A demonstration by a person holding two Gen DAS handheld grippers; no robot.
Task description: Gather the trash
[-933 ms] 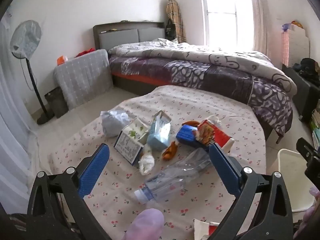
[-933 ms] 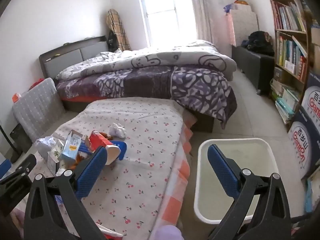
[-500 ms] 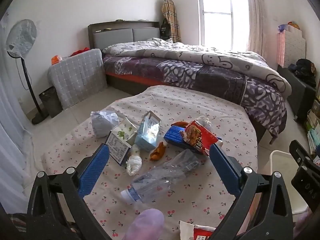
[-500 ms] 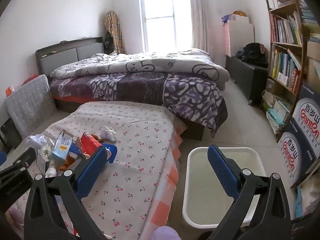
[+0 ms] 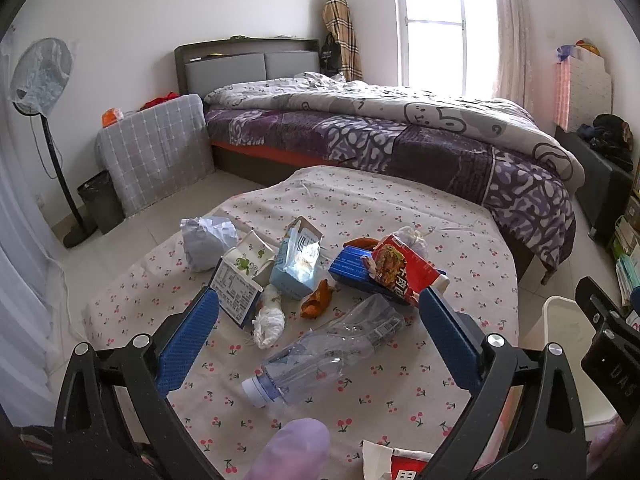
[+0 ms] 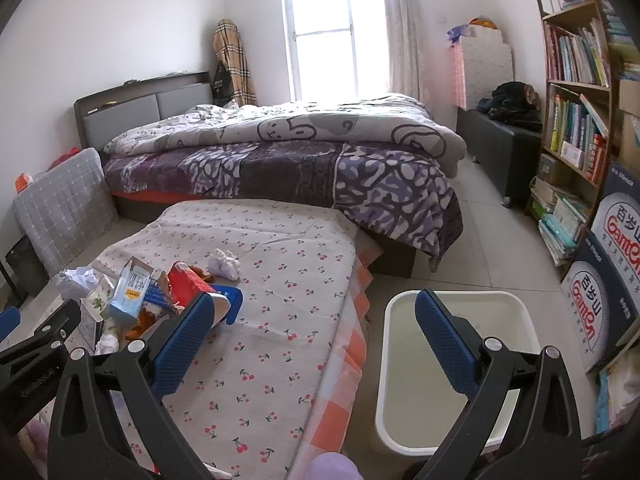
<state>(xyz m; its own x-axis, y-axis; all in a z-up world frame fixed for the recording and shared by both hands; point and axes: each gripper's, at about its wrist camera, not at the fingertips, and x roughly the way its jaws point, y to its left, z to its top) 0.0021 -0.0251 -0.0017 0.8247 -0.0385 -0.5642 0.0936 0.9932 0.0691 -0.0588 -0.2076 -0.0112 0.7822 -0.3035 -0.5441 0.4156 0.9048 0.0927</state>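
i've pulled back slightly, left gripper spread above crushed bottle, right gripper spread, empty, near white bin; nothing collected yet.

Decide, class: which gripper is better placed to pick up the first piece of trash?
Left. The left gripper hangs open right over the crushed plastic bottle, while the right gripper points toward the white bin beside the table.

Bed, fan, bookshelf
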